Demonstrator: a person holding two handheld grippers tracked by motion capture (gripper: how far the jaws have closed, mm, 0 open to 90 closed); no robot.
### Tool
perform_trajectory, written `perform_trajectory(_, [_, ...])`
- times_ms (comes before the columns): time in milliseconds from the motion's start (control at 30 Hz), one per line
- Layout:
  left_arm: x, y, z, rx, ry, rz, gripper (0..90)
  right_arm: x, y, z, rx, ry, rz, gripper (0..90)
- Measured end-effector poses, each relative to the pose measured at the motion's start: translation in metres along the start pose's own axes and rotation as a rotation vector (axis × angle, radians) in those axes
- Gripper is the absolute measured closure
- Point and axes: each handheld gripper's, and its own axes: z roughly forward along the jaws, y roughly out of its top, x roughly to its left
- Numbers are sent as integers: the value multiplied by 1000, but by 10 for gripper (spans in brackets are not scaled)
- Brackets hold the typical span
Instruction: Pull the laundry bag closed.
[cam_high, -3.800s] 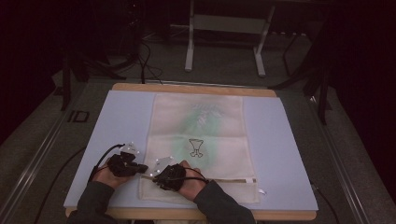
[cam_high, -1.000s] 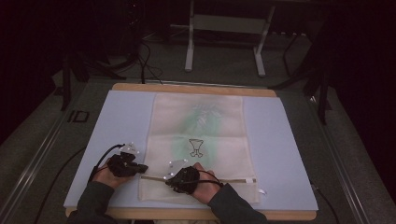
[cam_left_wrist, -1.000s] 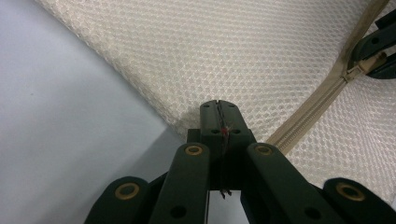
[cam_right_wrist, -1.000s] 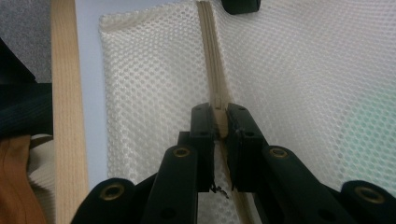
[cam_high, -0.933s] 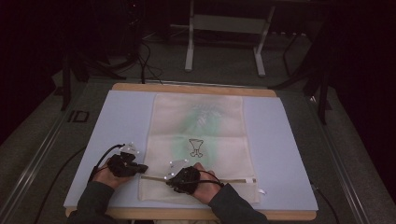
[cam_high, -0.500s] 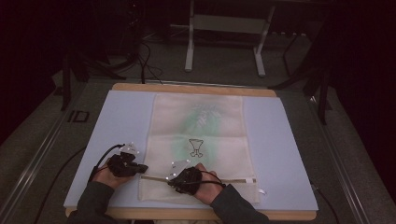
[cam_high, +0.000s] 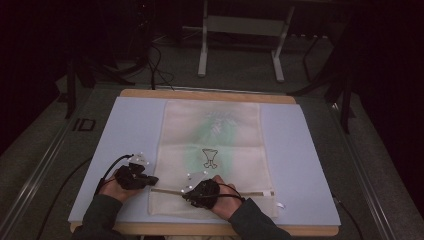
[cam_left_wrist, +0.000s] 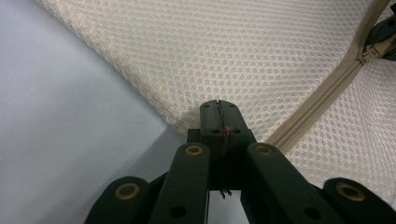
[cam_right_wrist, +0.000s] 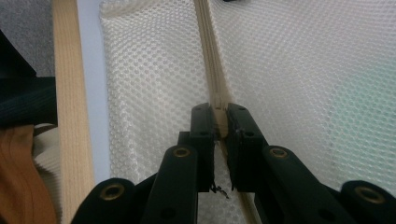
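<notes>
One mesh laundry bag (cam_high: 212, 160), lying flat mid-table on a pale blue mat (cam_high: 300, 150). Left gripper (cam_left_wrist: 219, 114) clamped on the bag's near-left edge, likely to anchor it. Right gripper (cam_right_wrist: 220, 122) clamped on the zipper pull (cam_right_wrist: 221, 122), likely to run the zipper (cam_right_wrist: 210, 56) along its track.

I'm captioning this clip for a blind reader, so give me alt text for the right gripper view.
The right hand-held gripper is shut on the beige zipper of a cream mesh bag, its two black jaws pinching the zipper from either side. The bag lies on a pale blue mat beside the table's wooden edge.
</notes>
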Motion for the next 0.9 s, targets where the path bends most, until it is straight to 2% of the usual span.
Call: perform_trajectory(900, [0,0,0,0,-2,-4,900,-4,-12,-8,1,-7,19,823])
